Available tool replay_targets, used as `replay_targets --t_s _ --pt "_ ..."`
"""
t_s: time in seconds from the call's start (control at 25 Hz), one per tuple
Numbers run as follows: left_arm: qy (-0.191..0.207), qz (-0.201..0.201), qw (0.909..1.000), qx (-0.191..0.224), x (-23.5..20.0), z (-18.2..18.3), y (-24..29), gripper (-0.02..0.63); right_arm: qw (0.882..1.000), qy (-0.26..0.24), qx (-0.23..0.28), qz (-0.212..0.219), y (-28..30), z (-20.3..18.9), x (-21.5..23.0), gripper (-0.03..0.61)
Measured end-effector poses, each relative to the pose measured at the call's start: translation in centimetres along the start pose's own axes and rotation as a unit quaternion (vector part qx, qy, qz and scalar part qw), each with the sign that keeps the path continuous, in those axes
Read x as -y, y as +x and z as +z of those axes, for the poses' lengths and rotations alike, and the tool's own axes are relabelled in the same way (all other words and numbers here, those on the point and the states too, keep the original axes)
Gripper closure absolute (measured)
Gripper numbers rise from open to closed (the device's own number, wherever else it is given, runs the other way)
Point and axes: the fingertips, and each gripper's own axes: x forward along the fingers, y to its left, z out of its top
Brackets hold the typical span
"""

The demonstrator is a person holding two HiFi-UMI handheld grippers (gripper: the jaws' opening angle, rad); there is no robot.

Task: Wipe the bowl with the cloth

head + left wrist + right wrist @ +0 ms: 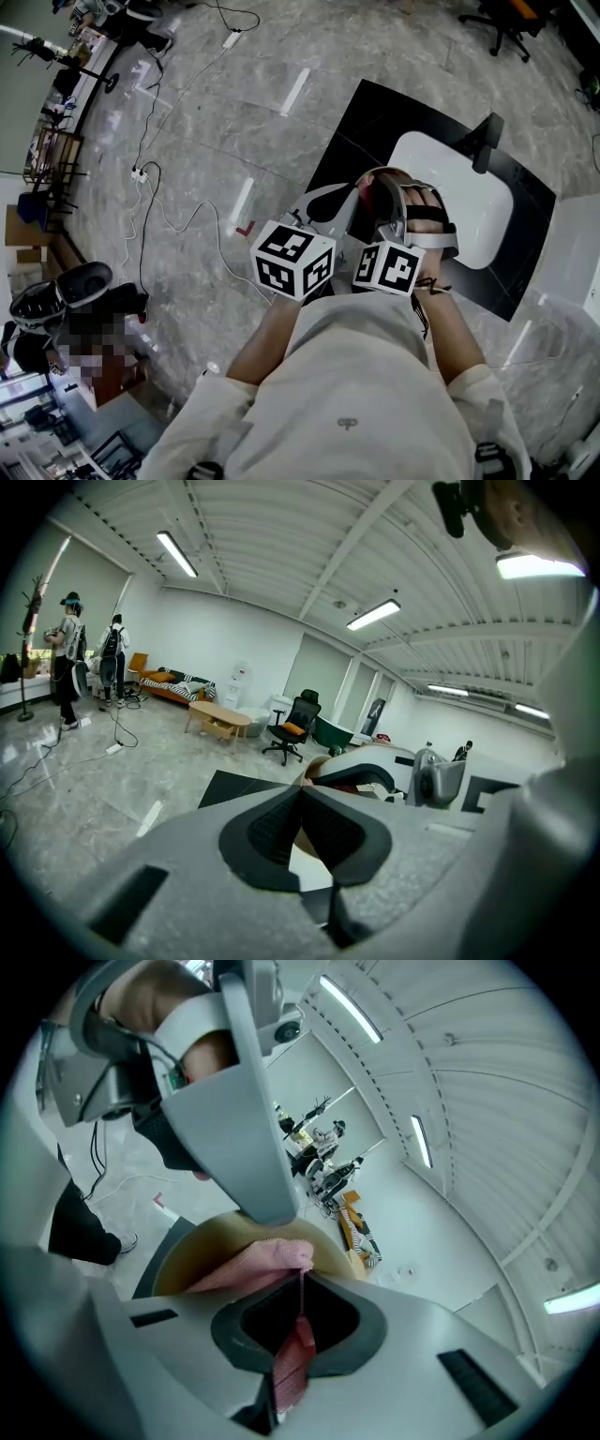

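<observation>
While the head view looks steeply down, the left gripper [349, 199] and right gripper [382, 195] meet over the near left edge of the black worktop [375, 112], just beside a white tray [469, 206]. The tan bowl [377, 178] sits between them, mostly covered. Left gripper view: jaws drawn together, pads pinching the bowl's rim, which shows tan behind and below them. Right gripper view: jaws clamped on the pink cloth [248, 1265], its bunched end pressed against the bowl's inner wall; the left gripper's jaw reaches down onto the far rim.
</observation>
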Motion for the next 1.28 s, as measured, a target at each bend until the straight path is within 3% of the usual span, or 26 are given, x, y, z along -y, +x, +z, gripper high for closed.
replay_targets --t_s 0.24,0.48,0.72,0.92,1.12,1.28 --pt "-0.002 0.013 0.9999 0.001 -1.0 -0.1 -0.4 0.600 1.000 -0.010 -0.023 -0.006 -0.2 -1.3 -0.4 0.563" --pt "0.002 -0.001 1.0000 -0.004 0.0 -0.1 0.0 0.600 1.000 -0.003 -0.028 -0.004 0.1 -1.9 -0.4 0.563" --pt "0.002 0.007 1.0000 -0.005 -0.5 -0.4 -0.2 0.600 0.997 0.039 -0.012 0.068 0.0 -1.3 -3.3 0.563" --pt "-0.002 0.009 0.9999 -0.010 -0.5 -1.0 -0.4 0.598 0.985 0.106 0.019 0.137 -0.9 0.8 -5.8 0.563" --pt "-0.005 0.015 0.9998 -0.012 -0.9 -1.4 -0.3 0.600 0.971 0.167 0.044 0.164 -1.6 1.8 -5.8 0.563" --pt "-0.006 0.017 0.9997 -0.014 -1.2 -1.8 -0.2 0.600 0.969 0.175 0.041 0.172 -1.6 1.2 -6.2 0.563"
